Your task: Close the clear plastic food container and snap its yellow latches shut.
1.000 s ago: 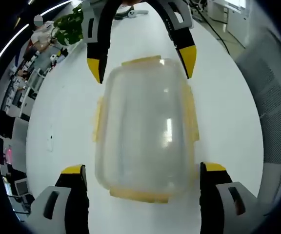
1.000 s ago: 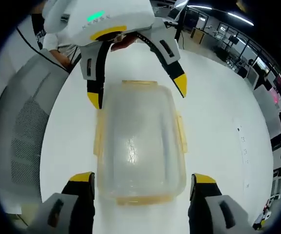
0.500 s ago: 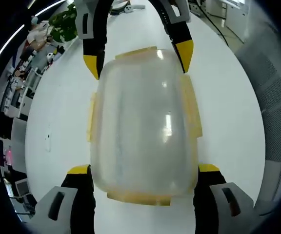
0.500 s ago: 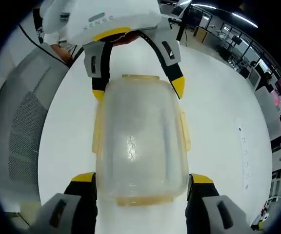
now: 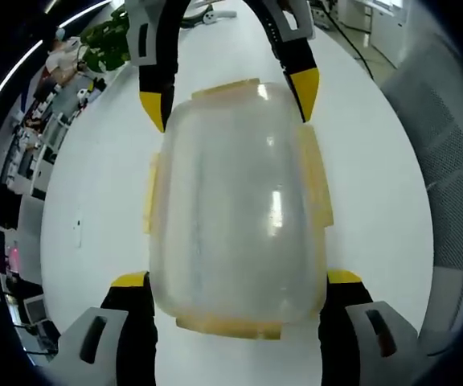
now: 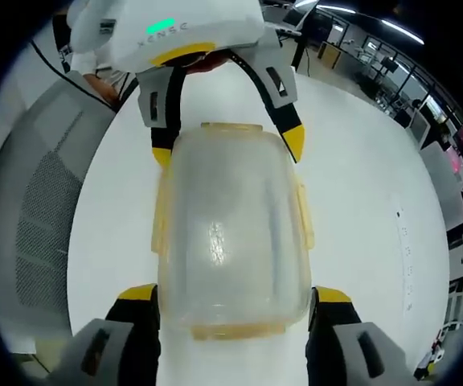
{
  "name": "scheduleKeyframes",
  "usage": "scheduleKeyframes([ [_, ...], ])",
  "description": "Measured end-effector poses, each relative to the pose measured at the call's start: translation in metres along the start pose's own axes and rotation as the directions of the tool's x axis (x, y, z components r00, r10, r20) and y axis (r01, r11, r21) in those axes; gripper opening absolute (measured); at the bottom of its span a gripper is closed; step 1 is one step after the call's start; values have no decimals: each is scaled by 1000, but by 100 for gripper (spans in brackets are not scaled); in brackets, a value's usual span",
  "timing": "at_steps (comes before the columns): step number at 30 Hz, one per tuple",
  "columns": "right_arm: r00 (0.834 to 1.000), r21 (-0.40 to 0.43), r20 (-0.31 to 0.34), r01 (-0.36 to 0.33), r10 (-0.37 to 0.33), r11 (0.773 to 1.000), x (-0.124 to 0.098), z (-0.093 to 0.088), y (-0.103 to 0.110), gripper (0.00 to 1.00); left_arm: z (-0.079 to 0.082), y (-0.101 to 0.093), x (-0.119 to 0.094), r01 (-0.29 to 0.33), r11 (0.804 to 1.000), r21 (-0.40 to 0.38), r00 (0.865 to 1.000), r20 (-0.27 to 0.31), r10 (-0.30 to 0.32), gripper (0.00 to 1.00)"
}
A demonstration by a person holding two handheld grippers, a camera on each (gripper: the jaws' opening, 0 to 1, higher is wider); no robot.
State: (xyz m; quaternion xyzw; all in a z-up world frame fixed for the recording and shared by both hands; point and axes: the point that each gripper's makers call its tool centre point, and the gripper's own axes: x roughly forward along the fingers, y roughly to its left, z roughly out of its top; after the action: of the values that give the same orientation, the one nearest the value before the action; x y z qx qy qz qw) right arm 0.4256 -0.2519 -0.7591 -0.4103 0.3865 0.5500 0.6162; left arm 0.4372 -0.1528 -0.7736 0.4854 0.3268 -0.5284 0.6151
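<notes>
A clear plastic food container (image 5: pixel 235 201) with its lid on lies on the white table (image 5: pixel 95 185). Its yellow latches (image 5: pixel 316 185) flare outward along the sides and ends. My left gripper (image 5: pixel 235 280) straddles the near end, both jaws touching the container's sides. My right gripper (image 5: pixel 227 96) holds the far end the same way. In the right gripper view the container (image 6: pixel 231 233) sits between my right gripper's (image 6: pixel 233 294) jaws, which press on its corners. My left gripper (image 6: pixel 227 149) clasps the opposite end there.
A grey mesh chair (image 5: pixel 448 201) stands beside the table, also seen as a grey mesh chair (image 6: pixel 30 209) in the right gripper view. A green plant (image 5: pixel 111 44) and office desks lie beyond the far table edge. White tabletop (image 6: pixel 360 209) surrounds the container.
Both grippers moved in over the container's ends and their jaws narrowed onto its sides. Over the last half second nothing has shifted.
</notes>
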Motion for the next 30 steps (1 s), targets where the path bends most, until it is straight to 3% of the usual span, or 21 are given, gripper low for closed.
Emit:
scheduleKeyframes([
  [30, 1000, 31, 13, 8, -8, 1000, 27, 69, 16, 74, -66, -13, -26, 7, 1000, -13, 999, 35, -6, 82],
])
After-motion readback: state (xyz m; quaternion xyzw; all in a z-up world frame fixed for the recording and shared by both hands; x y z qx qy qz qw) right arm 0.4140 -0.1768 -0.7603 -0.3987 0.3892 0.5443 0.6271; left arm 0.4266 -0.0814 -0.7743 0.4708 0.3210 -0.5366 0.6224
